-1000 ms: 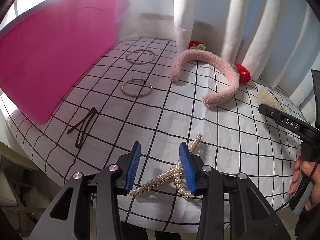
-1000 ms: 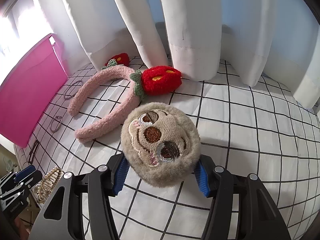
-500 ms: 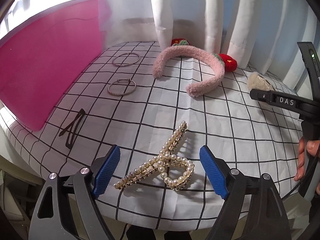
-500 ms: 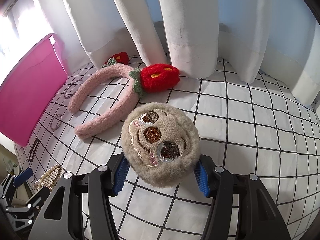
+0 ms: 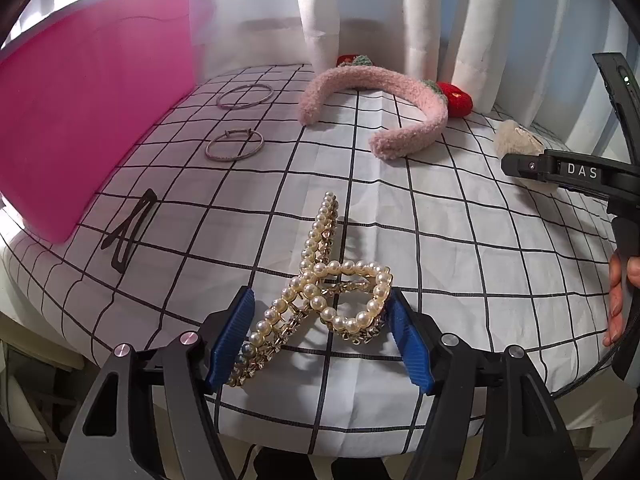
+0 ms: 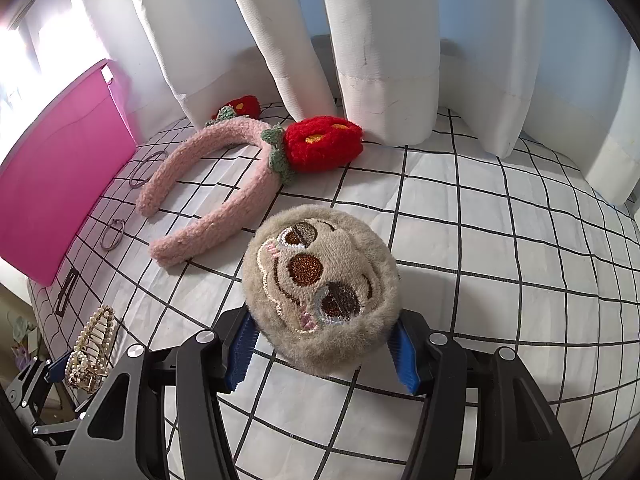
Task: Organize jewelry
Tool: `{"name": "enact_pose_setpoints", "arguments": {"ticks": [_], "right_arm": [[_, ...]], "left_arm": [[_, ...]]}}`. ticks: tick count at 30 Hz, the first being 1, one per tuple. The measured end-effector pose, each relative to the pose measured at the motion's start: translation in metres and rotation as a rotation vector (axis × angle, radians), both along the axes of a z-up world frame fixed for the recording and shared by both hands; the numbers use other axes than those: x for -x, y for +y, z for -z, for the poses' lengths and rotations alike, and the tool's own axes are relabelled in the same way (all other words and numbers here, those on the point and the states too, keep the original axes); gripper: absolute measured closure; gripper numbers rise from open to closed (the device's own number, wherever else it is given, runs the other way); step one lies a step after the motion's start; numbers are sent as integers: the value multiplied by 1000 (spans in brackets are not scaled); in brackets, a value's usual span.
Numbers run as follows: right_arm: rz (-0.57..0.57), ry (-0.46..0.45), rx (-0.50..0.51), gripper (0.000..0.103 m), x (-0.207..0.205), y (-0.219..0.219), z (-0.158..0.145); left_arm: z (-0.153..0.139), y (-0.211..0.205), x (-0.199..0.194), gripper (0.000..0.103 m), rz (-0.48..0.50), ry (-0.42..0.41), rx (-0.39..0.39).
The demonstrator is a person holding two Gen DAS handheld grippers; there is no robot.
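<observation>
Left wrist view: left tool point(image 5: 320, 336) lower centre, jaws closing around pearl hair claw point(image 5: 320, 296), pads not yet pressing; claw lying on checked surface point(image 5: 460, 240).
Right wrist view: right tool point(image 6: 320, 352) part-open, clamped on plush sloth clip point(image 6: 320, 292), lifted for sorting.
Pose: both pitched steeply down.
Destination, likely: pink bin point(image 5: 88, 120), upper left.
</observation>
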State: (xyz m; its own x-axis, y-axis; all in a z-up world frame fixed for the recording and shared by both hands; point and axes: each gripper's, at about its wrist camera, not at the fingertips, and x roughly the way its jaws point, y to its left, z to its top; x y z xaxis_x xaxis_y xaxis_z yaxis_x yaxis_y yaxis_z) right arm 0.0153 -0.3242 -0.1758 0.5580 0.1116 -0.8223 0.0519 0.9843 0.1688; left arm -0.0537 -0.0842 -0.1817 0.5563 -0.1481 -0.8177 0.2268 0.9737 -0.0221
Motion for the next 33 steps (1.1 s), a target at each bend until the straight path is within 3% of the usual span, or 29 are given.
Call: {"name": "enact_pose_setpoints", "arguments": {"ticks": [4, 6, 7, 12, 18, 25, 33], "right_arm": [[-3, -6, 0, 47, 1, 1, -1], [-5, -9, 0, 47, 1, 0, -2], [-6, -11, 0, 48, 1, 1, -3], [-12, -20, 1, 48, 0, 3, -6], [-23, -31, 1, 48, -3, 9, -16], [-44, -65, 1, 48, -7, 22, -42], [-100, -126, -1, 48, -5, 54, -92]], "left_arm": [[-3, 2, -4, 46, -8, 4, 19], [-7, 2, -5, 62, -10, 0, 22], [-9, 2, -6, 64, -10, -3, 28], [-9, 4, -12, 64, -15, 13, 43], [-28, 10, -14, 64, -29, -29, 70], [-68, 21, -21, 64, -52, -93, 97], [-126, 52, -23, 64, -83, -176, 116]]}}
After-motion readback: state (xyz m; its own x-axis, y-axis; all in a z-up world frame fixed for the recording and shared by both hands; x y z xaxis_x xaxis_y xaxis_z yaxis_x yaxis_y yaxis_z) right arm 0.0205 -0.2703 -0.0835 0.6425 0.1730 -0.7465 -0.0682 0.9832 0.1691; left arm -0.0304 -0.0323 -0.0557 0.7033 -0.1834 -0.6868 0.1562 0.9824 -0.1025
